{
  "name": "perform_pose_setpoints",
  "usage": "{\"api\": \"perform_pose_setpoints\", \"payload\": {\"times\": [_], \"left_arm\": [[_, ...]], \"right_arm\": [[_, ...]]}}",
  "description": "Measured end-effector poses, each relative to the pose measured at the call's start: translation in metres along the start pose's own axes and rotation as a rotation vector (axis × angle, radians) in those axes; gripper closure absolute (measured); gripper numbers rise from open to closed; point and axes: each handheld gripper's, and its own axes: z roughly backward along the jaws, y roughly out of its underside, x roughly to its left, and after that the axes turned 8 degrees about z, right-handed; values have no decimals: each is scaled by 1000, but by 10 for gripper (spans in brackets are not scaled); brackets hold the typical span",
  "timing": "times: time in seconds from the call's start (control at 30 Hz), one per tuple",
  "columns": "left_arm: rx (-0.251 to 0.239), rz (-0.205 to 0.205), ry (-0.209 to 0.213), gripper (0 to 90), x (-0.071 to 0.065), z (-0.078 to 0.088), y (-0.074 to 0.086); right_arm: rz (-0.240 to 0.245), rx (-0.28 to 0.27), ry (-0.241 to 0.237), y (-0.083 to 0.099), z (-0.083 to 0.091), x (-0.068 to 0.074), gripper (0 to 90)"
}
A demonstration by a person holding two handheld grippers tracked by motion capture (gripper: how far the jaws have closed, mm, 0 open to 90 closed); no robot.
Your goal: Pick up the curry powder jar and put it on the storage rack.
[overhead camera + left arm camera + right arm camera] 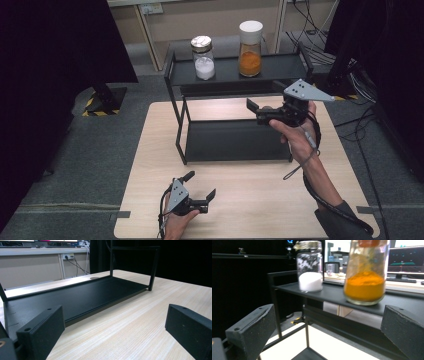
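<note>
High view: the right gripper (253, 111), jaws wide and empty, approaches the rack's (176, 125) top shelf, where 2 jars stand: orange-powder jar (250, 49) and white-powder jar (203, 58).

Left gripper view: the left gripper (112, 327) (empty, jaws spread) rests near the bottom shelf.

Right gripper view: the orange-powder jar (365, 272) sits ahead; next, probably rise and close around it.

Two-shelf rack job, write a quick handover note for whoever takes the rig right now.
Right tongs: open, empty, raised in front of the rack's top shelf, facing the jars.
Left tongs: open, empty, low over the table in front of the bottom shelf.
Jar of orange powder and jar of white powder both stand upright on the top shelf, apart from each other. Bottom shelf holds nothing.
Done: nothing gripped yet.
Left: probably close the right tongs on the orange jar, the nearer one, then move it.
</note>
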Motion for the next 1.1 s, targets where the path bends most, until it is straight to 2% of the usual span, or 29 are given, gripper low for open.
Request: {"api": "perform_pose_setpoints", "payload": {"times": [0.4, 1.1], "left_arm": [[-2, 0, -2, 18, 0, 0, 0], [-1, -2, -4, 18, 0, 0, 0]], "right_arm": [[22, 3, -71, 48, 18, 16, 4], [25, 60, -129, 124, 44, 35, 4]]}}
